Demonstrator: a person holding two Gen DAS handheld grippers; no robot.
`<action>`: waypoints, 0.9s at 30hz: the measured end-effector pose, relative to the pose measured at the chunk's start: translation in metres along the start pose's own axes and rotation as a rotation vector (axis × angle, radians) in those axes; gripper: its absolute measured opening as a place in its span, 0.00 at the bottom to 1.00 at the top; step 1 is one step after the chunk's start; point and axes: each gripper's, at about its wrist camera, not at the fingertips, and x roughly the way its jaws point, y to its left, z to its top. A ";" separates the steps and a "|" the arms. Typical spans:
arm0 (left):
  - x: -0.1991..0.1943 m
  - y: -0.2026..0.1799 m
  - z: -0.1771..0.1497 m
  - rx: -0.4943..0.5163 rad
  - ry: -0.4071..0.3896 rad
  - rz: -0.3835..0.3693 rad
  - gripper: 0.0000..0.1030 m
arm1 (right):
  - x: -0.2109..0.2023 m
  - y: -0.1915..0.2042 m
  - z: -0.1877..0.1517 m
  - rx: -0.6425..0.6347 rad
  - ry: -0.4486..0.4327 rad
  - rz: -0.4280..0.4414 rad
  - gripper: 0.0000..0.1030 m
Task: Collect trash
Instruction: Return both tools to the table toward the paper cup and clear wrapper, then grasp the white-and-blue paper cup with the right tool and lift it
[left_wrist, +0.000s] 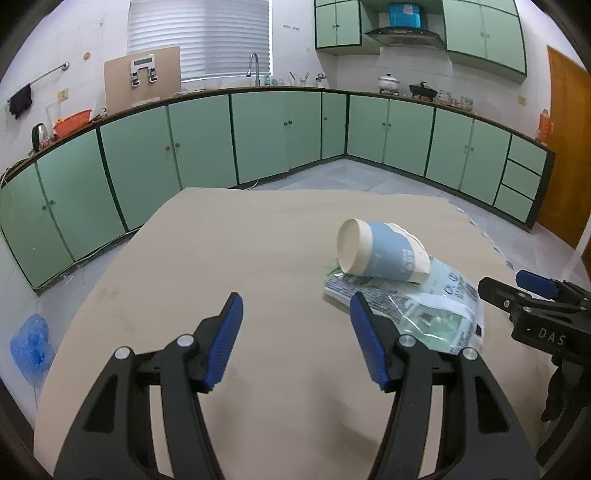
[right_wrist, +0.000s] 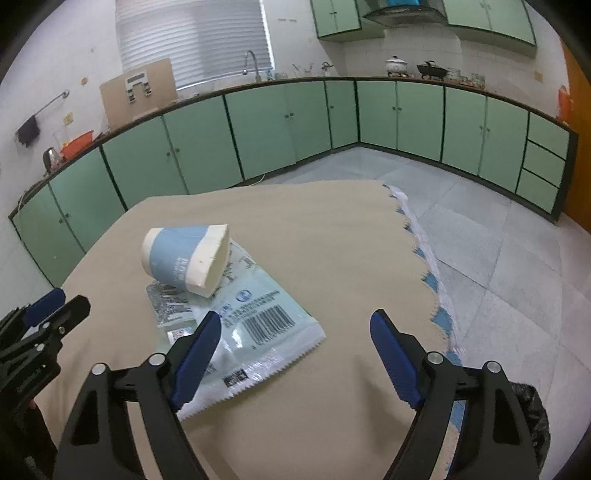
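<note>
Right wrist view: crushed paper cup (right_wrist: 186, 257) atop glossy crinkled plastic wrapper (right_wrist: 258, 317), both claws (right_wrist: 295, 334) released.

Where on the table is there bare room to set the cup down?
The table is bare left of the cup, out to the far and left edges. Also bare: right of the wrapper, up to the scalloped edge. The crowded spot is the cup lying on the wrapper.

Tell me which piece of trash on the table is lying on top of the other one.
The paper cup, tipped on its side, rests on the flat plastic wrapper, which lies directly on the table.
</note>
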 end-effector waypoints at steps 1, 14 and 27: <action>0.001 0.002 0.001 0.000 -0.001 0.004 0.57 | 0.001 0.003 0.003 -0.001 -0.003 0.008 0.79; 0.017 0.057 0.010 -0.079 0.021 0.111 0.57 | 0.038 0.066 0.030 -0.047 0.027 0.105 0.90; 0.023 0.066 0.009 -0.103 0.028 0.096 0.57 | 0.074 0.079 0.038 -0.027 0.089 0.058 0.91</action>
